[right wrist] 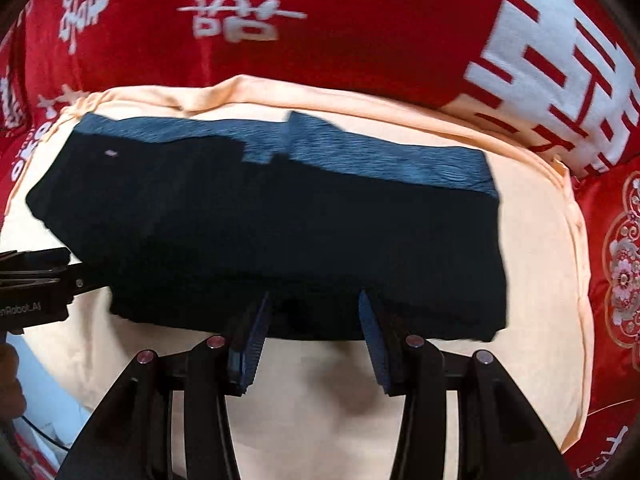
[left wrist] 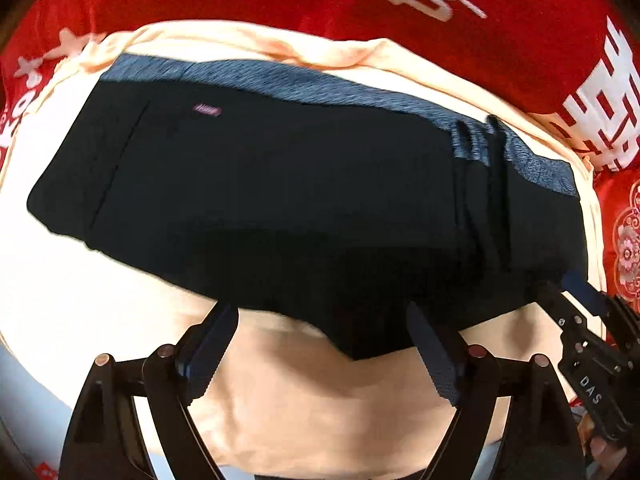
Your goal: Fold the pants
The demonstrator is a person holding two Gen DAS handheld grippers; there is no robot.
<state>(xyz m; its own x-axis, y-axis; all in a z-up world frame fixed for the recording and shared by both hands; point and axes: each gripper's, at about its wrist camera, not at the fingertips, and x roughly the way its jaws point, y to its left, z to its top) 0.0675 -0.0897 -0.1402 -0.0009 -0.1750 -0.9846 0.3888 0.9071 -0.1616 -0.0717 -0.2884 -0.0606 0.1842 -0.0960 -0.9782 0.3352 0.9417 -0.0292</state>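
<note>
Lying on the peach cloth [left wrist: 304, 392] over the red bedspread [right wrist: 360, 40], the black pants [left wrist: 256, 200] look folded into a compact block. Both the left gripper [left wrist: 320, 312] and right gripper [right wrist: 316, 300] have fingers apart, holding nothing; little seems left.
</note>
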